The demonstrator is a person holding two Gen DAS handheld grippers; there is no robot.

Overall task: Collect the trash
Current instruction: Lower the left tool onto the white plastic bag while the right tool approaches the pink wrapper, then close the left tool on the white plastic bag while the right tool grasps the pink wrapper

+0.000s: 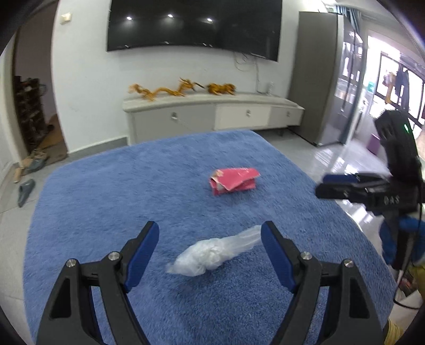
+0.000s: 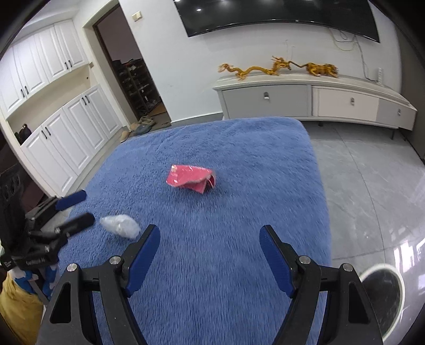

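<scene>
Right wrist alone shows white cabinets [image 2: 61, 127] and bin [image 2: 382, 294].

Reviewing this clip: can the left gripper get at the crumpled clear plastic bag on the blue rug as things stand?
Probably yes. The left gripper is open, aimed at the clear plastic bag, nothing lying between. The pink carton lies farther off.

I count two pieces of trash on one blue rug [image 1: 106, 185]: one crumpled red carton [image 1: 233, 180] and one clear plastic bag [image 1: 212, 252]. I have two hand-held grippers, the left hand-held gripper [image 1: 209, 233] and the right hand-held gripper [image 2: 209, 233], each with two blue-padded fingers. On the wall hangs one television [image 1: 191, 24]. Below it I see one low cabinet [image 1: 212, 116] with three drawer fronts, and two golden dragon figures [image 2: 255, 69] on top.
</scene>
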